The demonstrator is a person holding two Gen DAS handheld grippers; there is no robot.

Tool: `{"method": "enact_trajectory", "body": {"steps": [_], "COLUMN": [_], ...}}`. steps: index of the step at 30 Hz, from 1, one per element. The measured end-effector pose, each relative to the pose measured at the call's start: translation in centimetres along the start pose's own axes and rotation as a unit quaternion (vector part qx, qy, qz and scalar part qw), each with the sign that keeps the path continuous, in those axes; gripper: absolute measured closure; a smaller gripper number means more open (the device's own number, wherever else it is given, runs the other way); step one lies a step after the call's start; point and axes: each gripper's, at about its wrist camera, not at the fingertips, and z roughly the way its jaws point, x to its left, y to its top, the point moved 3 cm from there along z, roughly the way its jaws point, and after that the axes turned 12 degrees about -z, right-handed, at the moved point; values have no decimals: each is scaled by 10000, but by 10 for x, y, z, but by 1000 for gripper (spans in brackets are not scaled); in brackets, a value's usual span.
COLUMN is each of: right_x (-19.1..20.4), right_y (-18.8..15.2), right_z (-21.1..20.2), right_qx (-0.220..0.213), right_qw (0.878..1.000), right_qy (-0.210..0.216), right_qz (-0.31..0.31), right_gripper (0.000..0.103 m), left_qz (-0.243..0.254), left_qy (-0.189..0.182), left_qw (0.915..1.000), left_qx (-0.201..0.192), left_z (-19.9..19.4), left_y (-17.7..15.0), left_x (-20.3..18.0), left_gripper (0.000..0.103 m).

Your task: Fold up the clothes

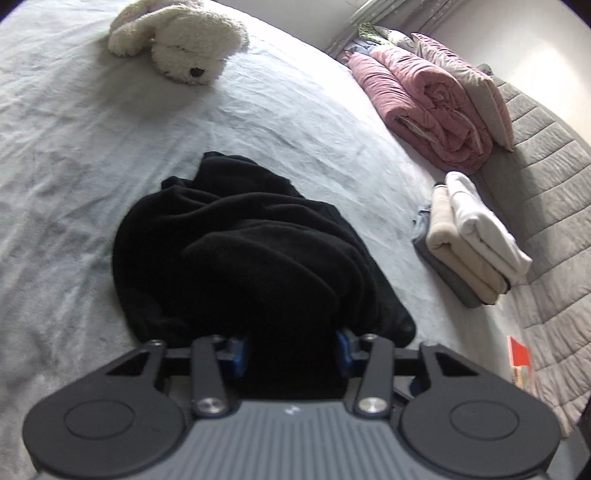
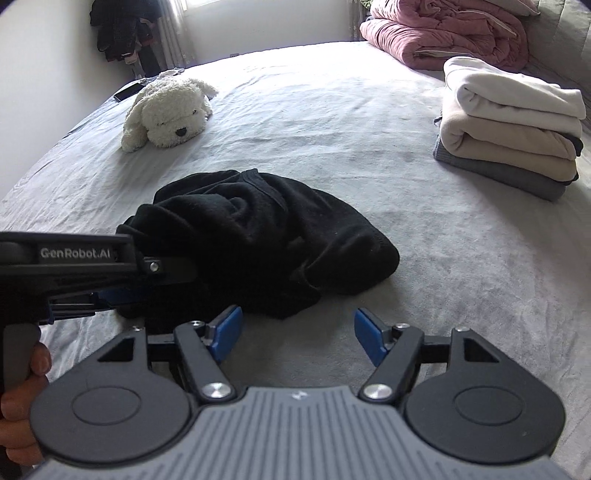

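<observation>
**Crumpled black garment at bed centre, left tool in its near edge**

Black garment (image 2: 255, 236) lies bunched in a heap on the grey bed (image 2: 332, 110), with a ribbed hem or collar showing at its 12 o'clock side; I cannot tell what kind of garment it is. In my left wrist view the left tool (image 1: 291, 354) has its blue pads (image 1: 240, 354) set either side of the cloth's 6 o'clock edge, with black fabric filling the gap between them. The jaws stand fairly wide there, so I cannot tell whether they are pinching the cloth or only straddling it. From the right wrist view that tool comes in from 9 o'clock, a hand (image 2: 26, 402) on its grip.

My right tool (image 2: 297, 338) is spread wide and holds nothing, sitting over bare sheet just at 6 o'clock of the heap.

At 2 o'clock a stack of folded clothes (image 2: 509, 125) sits white over beige over grey, so I judge some pieces are folded while this one is not. The step in hand looks like taking hold of the heap to spread it flat. Next I would want the right tool on a second edge point, well apart from the left, to draw the cloth open.

A plush dog (image 2: 170, 114) lies at 11 o'clock and a pink quilt (image 2: 443, 33) at 1 o'clock.
</observation>
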Motion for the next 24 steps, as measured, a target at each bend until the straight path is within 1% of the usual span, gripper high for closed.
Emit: {"method": "enact_trajectory", "body": {"steps": [1,2,3,6,11,18,24], "right_x": [-1,-3,-4,-9,-17,-30,-41], "right_y": [0,0,-1,-1,-2,-6,-10], "right_z": [0,1,1,1,-4,-18,-22], "right_qx": [7,14,21,32,-33,-117,-103], "right_qw": [10000,10000,10000,9999,9997,9994,9991], "right_qy": [-21,-43,-64,-136,-217,-80,-82], "right_qz": [13,26,40,80,144,324,406], "right_gripper": [31,31,31,31,31,30,30], "left_qz": [7,15,37,214,563,1106,1464], "left_qy": [70,93,63,-43,-303,-817,-1147], "left_qw": [10000,9999,9999,9996,9979,9901,9789], "left_qx": [-50,-93,-129,-179,-78,283,850], "left_z": [-2,-5,-10,-26,-53,-91,-113], "left_y": [1,1,2,1,-9,-35,-68], "left_x": [2,4,6,7,5,1,6], "left_gripper": [85,87,92,94,95,95,95]}}
